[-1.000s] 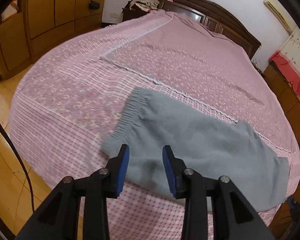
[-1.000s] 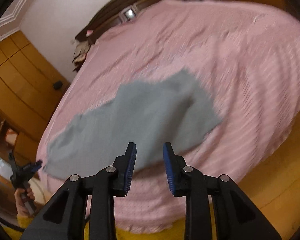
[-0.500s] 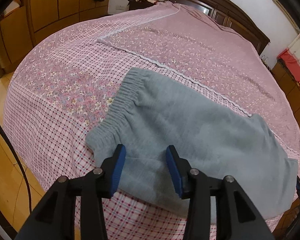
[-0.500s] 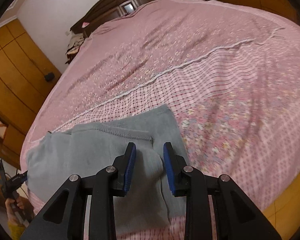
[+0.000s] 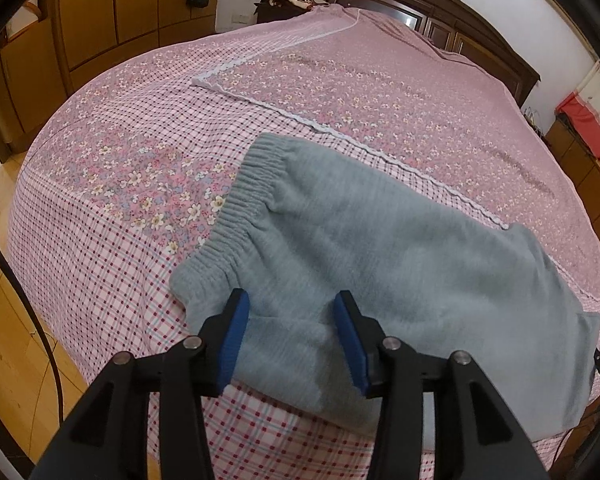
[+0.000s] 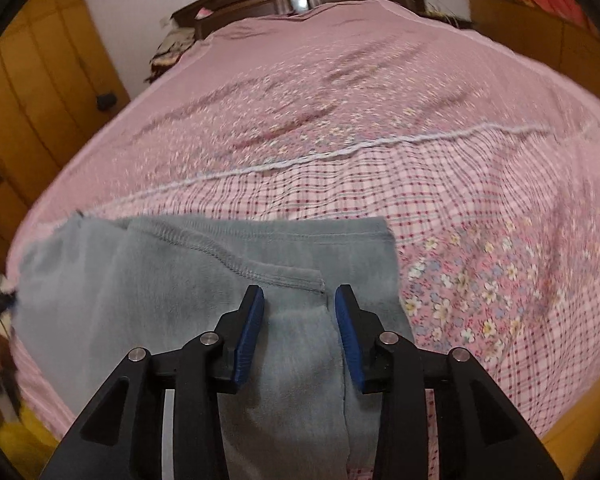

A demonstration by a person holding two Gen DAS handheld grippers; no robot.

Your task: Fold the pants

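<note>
Grey pants on my bed, both grippers over them.

The pink bedspread carries the pants, waistband at 10 o'clock. My left gripper has just been opening, released, fabric between its jaws. My right gripper likewise, parted above the hem at 12.

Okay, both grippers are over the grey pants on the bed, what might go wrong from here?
1. The pants lie at the bed edge; a tug may drag them off.
2. The right gripper, jaws just opening, hovers over layered cuffs and may pinch only one layer.
3. The left gripper, also just opening, sits beside the bunched waistband; an uneven grab could skew the fold.
</note>
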